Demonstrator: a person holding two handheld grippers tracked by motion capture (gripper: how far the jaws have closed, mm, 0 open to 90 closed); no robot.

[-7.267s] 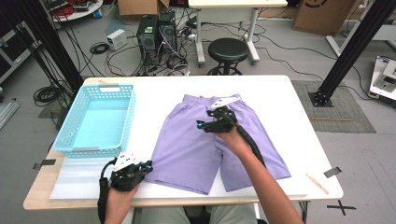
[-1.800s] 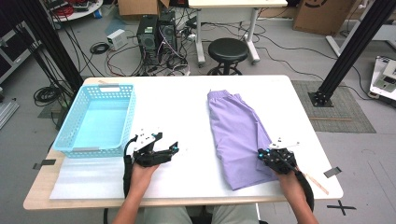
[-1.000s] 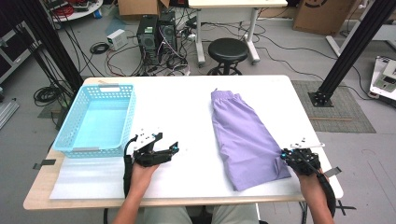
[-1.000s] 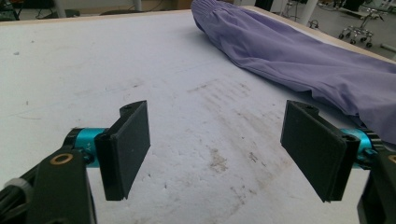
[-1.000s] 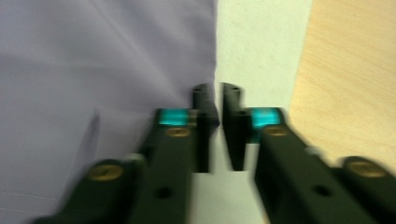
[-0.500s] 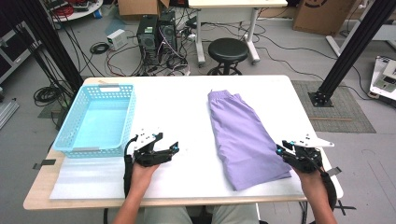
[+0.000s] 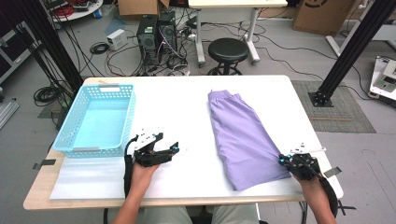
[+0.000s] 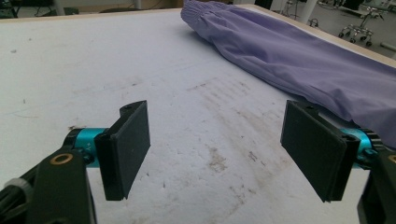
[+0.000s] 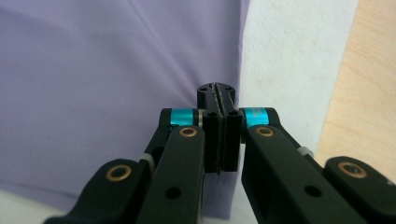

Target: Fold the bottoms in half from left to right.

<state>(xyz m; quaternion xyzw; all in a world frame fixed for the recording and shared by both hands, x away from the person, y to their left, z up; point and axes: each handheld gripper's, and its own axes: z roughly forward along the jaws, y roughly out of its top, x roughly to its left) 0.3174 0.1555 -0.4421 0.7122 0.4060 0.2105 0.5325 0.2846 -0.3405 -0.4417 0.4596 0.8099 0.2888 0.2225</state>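
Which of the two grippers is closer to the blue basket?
Left. The left gripper sits on the table just right of the basket's near corner. The right gripper is far across the table, at the purple shorts' near edge.

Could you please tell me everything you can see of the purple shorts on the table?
The purple shorts look like thin, smooth cloth with a gathered elastic waistband at the far end. They lie folded in half lengthwise, flat on the white table, running slantwise toward the near right corner. The right gripper, jaws together, sits at their near right edge; whether it pinches cloth is unclear.
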